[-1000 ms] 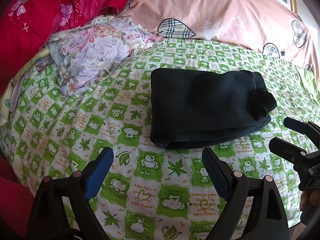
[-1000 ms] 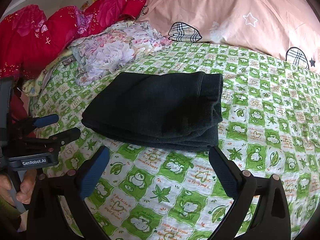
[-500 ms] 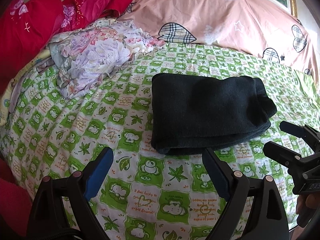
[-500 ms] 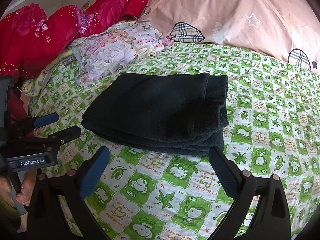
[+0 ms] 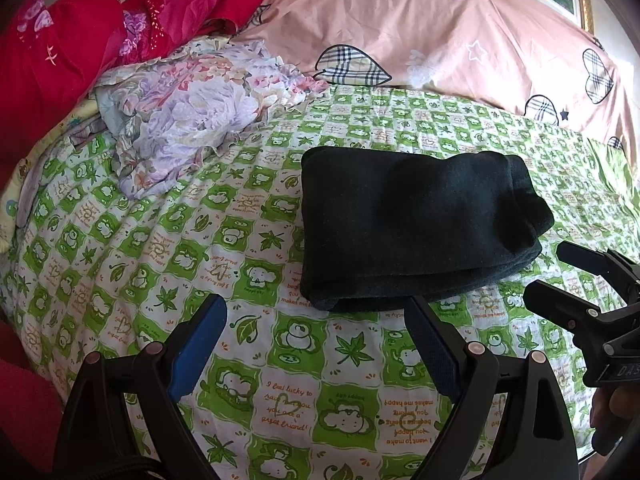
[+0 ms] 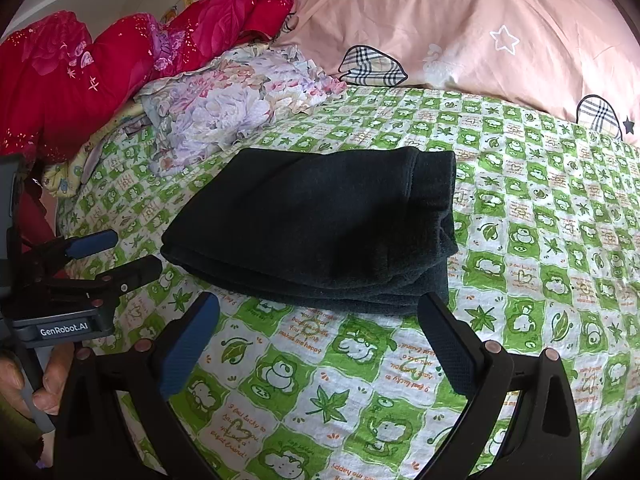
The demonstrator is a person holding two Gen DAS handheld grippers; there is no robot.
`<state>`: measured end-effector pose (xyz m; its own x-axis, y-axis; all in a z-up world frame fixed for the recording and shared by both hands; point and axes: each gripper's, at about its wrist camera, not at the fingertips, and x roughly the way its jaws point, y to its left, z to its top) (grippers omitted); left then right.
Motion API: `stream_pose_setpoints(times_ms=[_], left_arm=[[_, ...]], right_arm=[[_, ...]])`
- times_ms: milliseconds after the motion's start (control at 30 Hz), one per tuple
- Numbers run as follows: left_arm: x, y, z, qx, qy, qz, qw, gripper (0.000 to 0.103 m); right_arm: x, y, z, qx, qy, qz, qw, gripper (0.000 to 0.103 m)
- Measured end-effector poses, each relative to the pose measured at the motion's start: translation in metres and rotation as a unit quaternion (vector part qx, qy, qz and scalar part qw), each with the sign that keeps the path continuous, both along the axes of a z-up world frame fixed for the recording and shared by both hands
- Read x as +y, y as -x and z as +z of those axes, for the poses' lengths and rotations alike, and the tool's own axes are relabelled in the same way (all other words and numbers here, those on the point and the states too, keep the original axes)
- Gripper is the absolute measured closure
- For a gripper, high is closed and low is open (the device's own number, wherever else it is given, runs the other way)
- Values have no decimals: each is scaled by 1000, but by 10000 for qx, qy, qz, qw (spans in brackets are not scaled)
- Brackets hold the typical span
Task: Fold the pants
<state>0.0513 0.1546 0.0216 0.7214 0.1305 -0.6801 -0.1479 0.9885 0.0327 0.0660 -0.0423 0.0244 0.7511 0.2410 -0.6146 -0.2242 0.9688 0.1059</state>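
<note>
The pants are seen folded into a thick stack on the bed sheet, just ahead of both claws. The left claw and the right claw are spread wide, with nothing held. If the stack is nudged by a finger, the upper layers can slide apart. The cuffed end is shown clearly only by the right view, to that claw's right.

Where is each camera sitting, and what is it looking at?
Left wrist view: sits on the left gripper, looking across the green bedsheet at the folded black pants; the right gripper shows at its right edge.
Right wrist view: sits on the right gripper, facing the same pants; the left gripper and a hand show at its left edge.
Both share the pants, floral cloth and pink quilt.
</note>
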Motion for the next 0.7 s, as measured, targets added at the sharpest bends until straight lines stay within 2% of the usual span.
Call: stream_pose_setpoints(times_ms=[700], left_arm=[[-1, -3, 0, 37, -11, -71, 10000, 12]], right_arm=[[5, -1, 1, -2, -2, 78, 10000, 4]])
